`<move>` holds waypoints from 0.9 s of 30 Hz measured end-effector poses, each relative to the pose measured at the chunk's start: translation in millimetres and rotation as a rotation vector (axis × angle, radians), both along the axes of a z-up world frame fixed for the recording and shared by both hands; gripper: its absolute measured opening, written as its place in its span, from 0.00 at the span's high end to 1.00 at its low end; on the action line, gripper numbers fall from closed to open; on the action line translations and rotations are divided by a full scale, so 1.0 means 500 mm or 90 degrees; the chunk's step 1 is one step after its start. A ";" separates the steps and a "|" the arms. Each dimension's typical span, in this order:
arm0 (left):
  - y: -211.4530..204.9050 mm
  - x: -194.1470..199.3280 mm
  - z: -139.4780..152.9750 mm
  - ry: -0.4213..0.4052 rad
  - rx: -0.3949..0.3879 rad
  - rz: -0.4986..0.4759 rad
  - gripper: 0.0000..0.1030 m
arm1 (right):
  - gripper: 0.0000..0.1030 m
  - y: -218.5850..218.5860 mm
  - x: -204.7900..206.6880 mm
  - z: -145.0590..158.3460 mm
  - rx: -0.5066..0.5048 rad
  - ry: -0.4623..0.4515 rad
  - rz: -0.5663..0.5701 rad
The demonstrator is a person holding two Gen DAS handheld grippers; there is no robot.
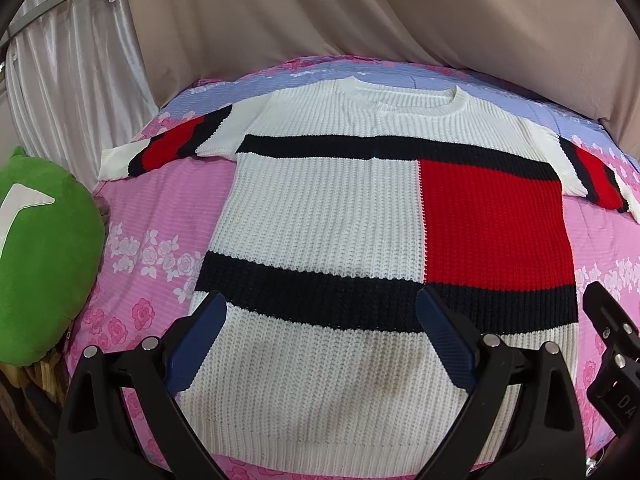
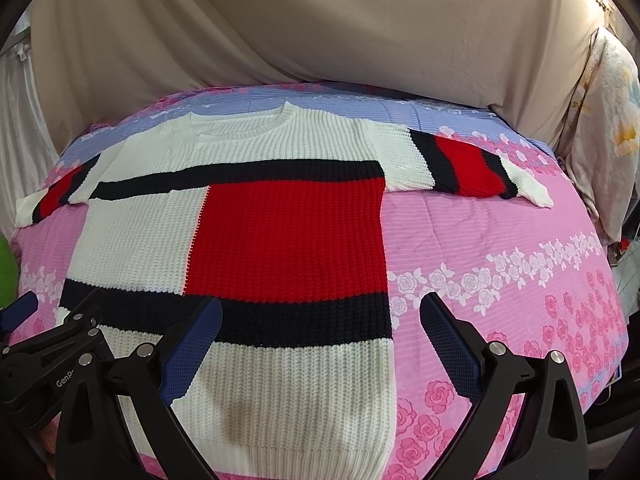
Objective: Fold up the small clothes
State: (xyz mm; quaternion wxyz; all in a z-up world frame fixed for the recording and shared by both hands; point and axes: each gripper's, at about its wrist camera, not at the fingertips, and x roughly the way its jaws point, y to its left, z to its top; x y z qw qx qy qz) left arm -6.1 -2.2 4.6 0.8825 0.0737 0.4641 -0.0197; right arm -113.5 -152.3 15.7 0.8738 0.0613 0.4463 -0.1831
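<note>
Knitted in white, red and dark blue, the sweater (image 1: 360,208) lies flat on a pink blanket (image 1: 160,208) with roses, neck at the top of the frame and both sleeves spread out to the sides. In the left wrist view, the left gripper (image 1: 320,344) sits at the bottom middle, above the sweater's white bottom part, with its blue fingers (image 1: 200,344) wide apart and nothing between them. In the right wrist view, the right gripper (image 2: 320,344) is at the bottom middle too, also spread wide and holding nothing; one finger is over the sweater's lower edge and the other over the blanket. A green pillow (image 1: 44,256) sits at the left edge. A beige cloth (image 1: 360,12) hangs behind.
</note>
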 end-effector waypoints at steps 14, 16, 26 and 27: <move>-0.006 0.007 -0.002 -0.001 0.003 -0.003 0.09 | 0.05 0.003 0.007 -0.003 0.004 0.001 0.007; -0.007 0.008 -0.002 -0.001 0.003 -0.005 0.09 | 0.05 0.003 0.008 -0.003 0.004 0.001 0.007; -0.007 0.006 -0.006 0.000 0.004 -0.001 0.09 | 0.05 0.002 0.008 -0.004 0.004 0.001 0.008; -0.006 0.006 -0.006 0.000 0.004 -0.001 0.09 | 0.05 0.002 0.008 -0.004 0.004 0.002 0.008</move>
